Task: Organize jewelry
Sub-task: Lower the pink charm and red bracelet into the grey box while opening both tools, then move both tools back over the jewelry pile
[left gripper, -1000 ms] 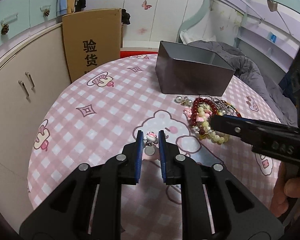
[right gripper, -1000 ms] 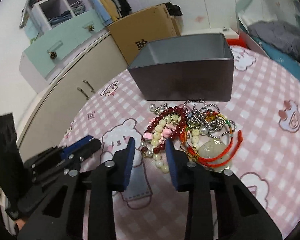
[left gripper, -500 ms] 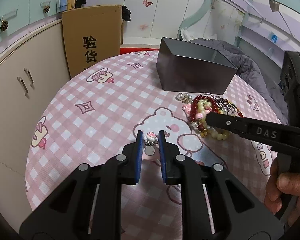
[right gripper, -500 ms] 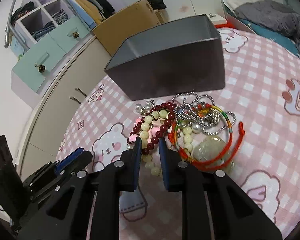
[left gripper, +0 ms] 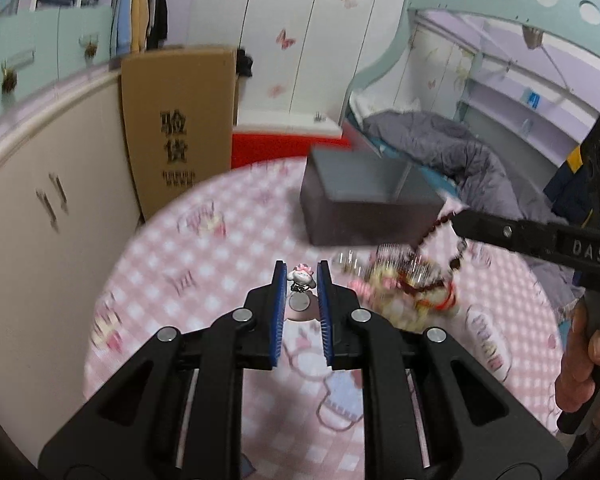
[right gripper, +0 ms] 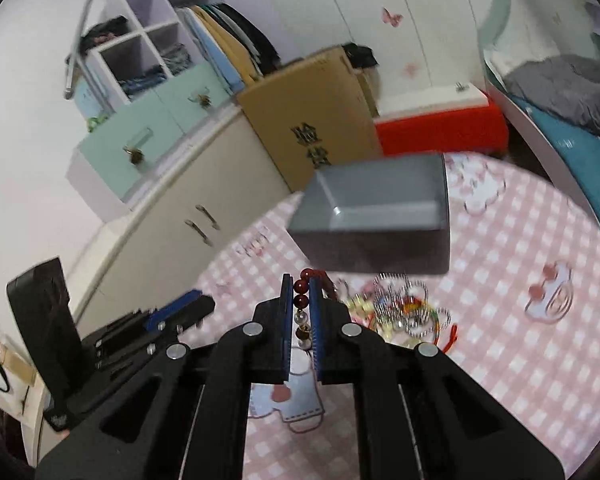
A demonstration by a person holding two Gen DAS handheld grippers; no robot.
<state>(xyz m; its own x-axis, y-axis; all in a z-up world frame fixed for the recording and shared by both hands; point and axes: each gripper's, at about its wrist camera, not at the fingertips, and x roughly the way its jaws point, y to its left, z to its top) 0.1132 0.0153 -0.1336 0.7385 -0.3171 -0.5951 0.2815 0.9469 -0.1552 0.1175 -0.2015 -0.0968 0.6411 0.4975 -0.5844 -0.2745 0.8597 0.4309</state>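
while both grippers hang above the round table, the scene reads so:
left gripper: jaws closed on a small white charm with a pink bow; a little round disc dangles under it, between the blue pads.
right gripper: its jaws have just been closing, and now they pinch a dark red bead bracelet; several beads sit in a column between the pads.
bracelet in the left view: it trails as a blurred red string from the right gripper's tip down to the pile.
jewelry pile: chains, pale beads and a red cord lie tangled on the pink checked tablecloth, just in front of the grey box.
grey box: open-topped, standing on the cloth beyond the pile.
hand: fingers wrapped around the right gripper's handle, at the right edge of the left view.
background: a cardboard box leans against the cream cabinet.
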